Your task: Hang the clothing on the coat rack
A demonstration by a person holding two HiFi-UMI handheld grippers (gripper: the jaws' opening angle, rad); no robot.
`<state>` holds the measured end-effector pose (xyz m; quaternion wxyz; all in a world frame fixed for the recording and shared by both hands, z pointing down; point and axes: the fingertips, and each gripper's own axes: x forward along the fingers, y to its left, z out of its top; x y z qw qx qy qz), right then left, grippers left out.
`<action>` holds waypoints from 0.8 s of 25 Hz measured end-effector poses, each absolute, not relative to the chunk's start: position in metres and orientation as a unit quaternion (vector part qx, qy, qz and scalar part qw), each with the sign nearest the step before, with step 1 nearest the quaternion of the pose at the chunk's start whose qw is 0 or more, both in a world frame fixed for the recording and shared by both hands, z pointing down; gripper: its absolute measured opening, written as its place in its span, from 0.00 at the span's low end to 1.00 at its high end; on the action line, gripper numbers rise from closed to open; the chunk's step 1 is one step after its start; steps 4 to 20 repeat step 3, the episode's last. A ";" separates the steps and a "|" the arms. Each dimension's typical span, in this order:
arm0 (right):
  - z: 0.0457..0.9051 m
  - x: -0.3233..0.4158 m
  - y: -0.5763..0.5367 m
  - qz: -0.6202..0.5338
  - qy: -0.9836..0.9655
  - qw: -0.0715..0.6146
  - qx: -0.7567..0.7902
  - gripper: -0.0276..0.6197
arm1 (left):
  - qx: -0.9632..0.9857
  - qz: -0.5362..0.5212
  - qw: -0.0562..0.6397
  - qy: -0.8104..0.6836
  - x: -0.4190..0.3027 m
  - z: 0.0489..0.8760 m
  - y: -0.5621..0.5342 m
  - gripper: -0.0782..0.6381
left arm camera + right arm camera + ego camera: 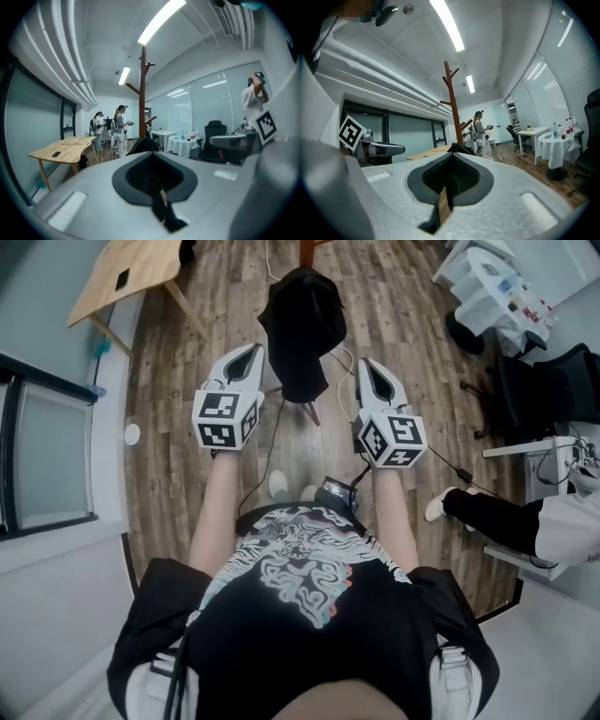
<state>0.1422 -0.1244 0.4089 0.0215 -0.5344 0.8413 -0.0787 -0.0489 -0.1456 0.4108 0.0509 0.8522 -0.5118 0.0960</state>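
A black garment (302, 329) hangs draped over the brown wooden coat rack (310, 412) straight ahead of me in the head view. My left gripper (249, 352) is level just left of the garment, jaws shut with nothing between them. My right gripper (368, 365) is just right of it, also shut and empty. In the left gripper view the rack's pole (143, 93) rises behind the closed jaws of the left gripper (152, 158), with the garment (142, 145) peeking over them. The right gripper view shows the rack (453, 105) and the garment (460, 149) beyond the right gripper (451, 159).
A light wooden table (131, 277) stands at far left by a glass wall. A white round table with bottles (497, 287) and a black office chair (553, 381) are at right, where a seated person's leg (492, 512) reaches in. Cables run over the floor. Two people (119, 129) stand farther back.
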 end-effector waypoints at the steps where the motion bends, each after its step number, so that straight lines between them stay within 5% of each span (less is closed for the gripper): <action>1: 0.408 0.142 -0.123 -0.079 0.843 0.022 -0.532 0.04 | 0.851 0.099 0.050 -0.514 -0.049 0.411 -0.143 0.09; 20: 0.406 0.142 -0.120 -0.077 0.845 0.024 -0.528 0.04 | 0.848 0.104 0.047 -0.518 -0.049 0.410 -0.139 0.09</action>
